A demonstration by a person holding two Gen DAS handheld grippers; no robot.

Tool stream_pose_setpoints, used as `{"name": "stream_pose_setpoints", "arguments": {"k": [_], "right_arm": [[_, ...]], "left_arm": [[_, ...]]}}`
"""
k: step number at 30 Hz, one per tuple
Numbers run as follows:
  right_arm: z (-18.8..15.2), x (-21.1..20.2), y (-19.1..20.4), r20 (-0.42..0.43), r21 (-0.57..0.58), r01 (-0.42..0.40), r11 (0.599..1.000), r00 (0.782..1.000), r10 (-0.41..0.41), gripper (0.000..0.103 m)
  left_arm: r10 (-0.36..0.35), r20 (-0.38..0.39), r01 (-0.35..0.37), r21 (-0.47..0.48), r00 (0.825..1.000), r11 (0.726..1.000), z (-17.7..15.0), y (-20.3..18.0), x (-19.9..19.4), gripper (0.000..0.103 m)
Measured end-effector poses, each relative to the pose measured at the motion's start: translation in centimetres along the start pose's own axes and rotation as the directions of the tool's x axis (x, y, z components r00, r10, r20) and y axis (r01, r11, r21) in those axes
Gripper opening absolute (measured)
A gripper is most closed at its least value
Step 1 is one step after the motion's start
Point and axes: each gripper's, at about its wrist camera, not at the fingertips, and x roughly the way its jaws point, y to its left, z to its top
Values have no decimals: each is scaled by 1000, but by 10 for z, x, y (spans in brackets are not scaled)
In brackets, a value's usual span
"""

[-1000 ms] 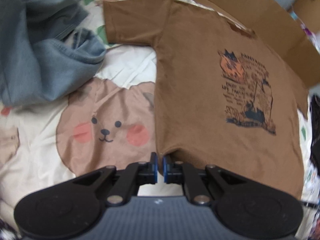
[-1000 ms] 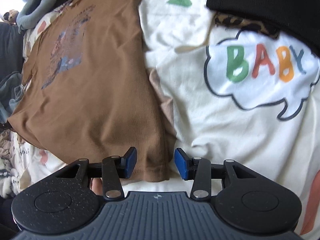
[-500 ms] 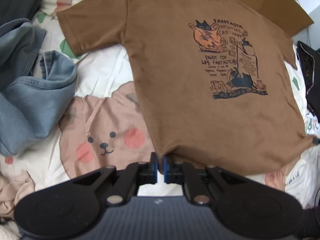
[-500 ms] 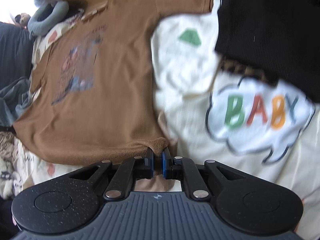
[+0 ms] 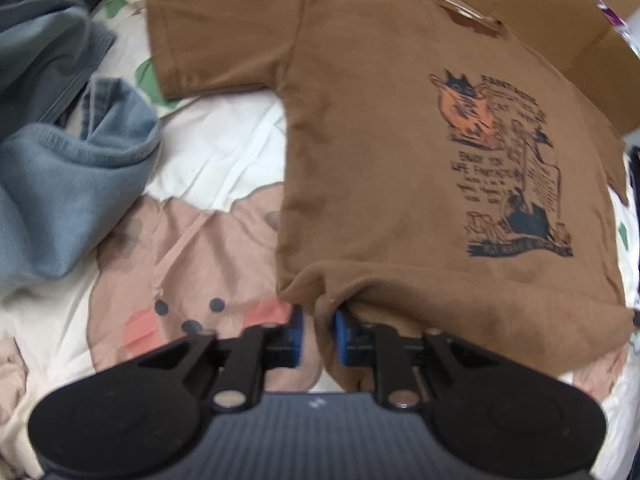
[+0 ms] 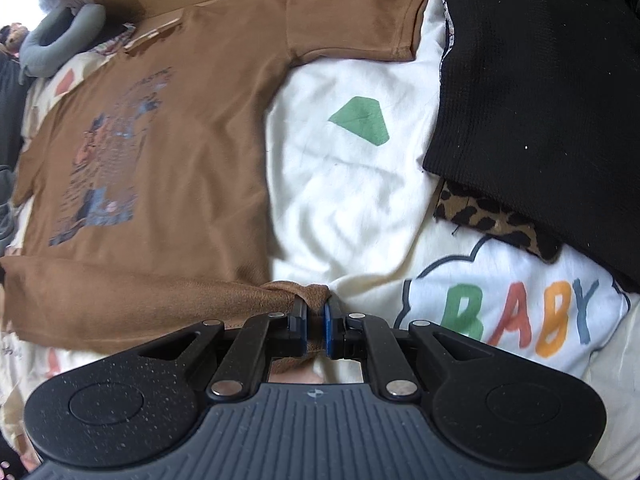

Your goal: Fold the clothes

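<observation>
Two grippers sit at the hem of the brown shirt (image 5: pixel 380 152), one at each bottom corner. The left gripper (image 5: pixel 318 334) has its blue pads a narrow gap apart, and a bunched fold of the hem fills that gap, touching the right pad (image 5: pixel 340 336) (the frame is blurred, so the contact with the other pad is hard to judge). The right gripper (image 6: pixel 315 328) has its pads nearly together, with the opposite hem corner pinched between them and a tuft of cloth sticking out above the tips.

The shirt lies print side up on the quilt (image 6: pixel 340 200), sleeves spread out to either side. Its hem edge is lifted and rolled over between the two corners, while the chest and collar lie flat. A blue garment (image 5: pixel 68 184) is heaped beside the shirt's left sleeve, apart from it. A black garment (image 6: pixel 540 100) lies beside the right sleeve, over a leopard-print piece (image 6: pixel 492 220). Cardboard (image 5: pixel 540 28) lies just beyond the collar.
</observation>
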Motion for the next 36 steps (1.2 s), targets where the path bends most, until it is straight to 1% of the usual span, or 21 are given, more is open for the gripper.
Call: {"name": "stream_pose_setpoints", "arguments": {"k": [3, 6, 8, 11, 13, 15, 17, 19, 22, 25, 28, 30, 34, 36], "right_arm": [[3, 9, 1, 0, -3, 16, 1000, 1000, -16, 7], [4, 9, 2, 3, -1, 16, 1000, 1000, -16, 7], [4, 9, 3, 6, 0, 16, 1000, 1000, -16, 7], [5, 10, 4, 9, 2, 16, 1000, 1000, -16, 7], [6, 10, 5, 11, 3, 16, 1000, 1000, -16, 7], [6, 10, 6, 13, 4, 16, 1000, 1000, -16, 7], [6, 11, 6, 14, 7, 15, 1000, 1000, -15, 7], [6, 11, 6, 14, 9, 13, 1000, 1000, -13, 7], [6, 11, 7, 16, 10, 10, 1000, 1000, -10, 7], [5, 12, 7, 19, 10, 11, 1000, 1000, -11, 8], [5, 12, 10, 24, -1, 18, 1000, 1000, -18, 8], [4, 12, 12, 28, -14, 23, 1000, 999, -23, 8], [4, 12, 13, 34, -20, 23, 1000, 999, -23, 8], [3, 12, 13, 36, -22, 24, 999, 999, -23, 8]], "left_arm": [[2, 15, -2, -26, 1000, 1000, -6, 2, 2, 30], [-12, 23, 13, -50, 1000, 999, -18, 3, -7, 30], [-20, 29, 22, -84, 999, 996, -27, 2, -13, 30], [-51, 50, 58, -159, 997, 986, -43, 1, -18, 33], [-77, 61, 89, -217, 995, 972, -52, 0, -20, 33], [-97, 72, 113, -285, 993, 952, -61, 0, -19, 33], [-107, 81, 129, -353, 991, 927, -69, 0, -16, 33], [-110, 79, 132, -392, 991, 910, -74, -2, -12, 33], [-89, 70, 110, -418, 994, 902, -78, -6, -5, 33], [-96, 64, 114, -450, 993, 886, -79, -8, 2, 33], [-86, 57, 103, -463, 995, 881, -77, -12, 8, 32], [-78, 45, 90, -460, 996, 883, -75, -16, 12, 32], [-24, -9, 17, -434, 1000, 901, -69, -23, 23, 32], [-16, -24, 4, -424, 1000, 906, -68, -25, 26, 32]]}}
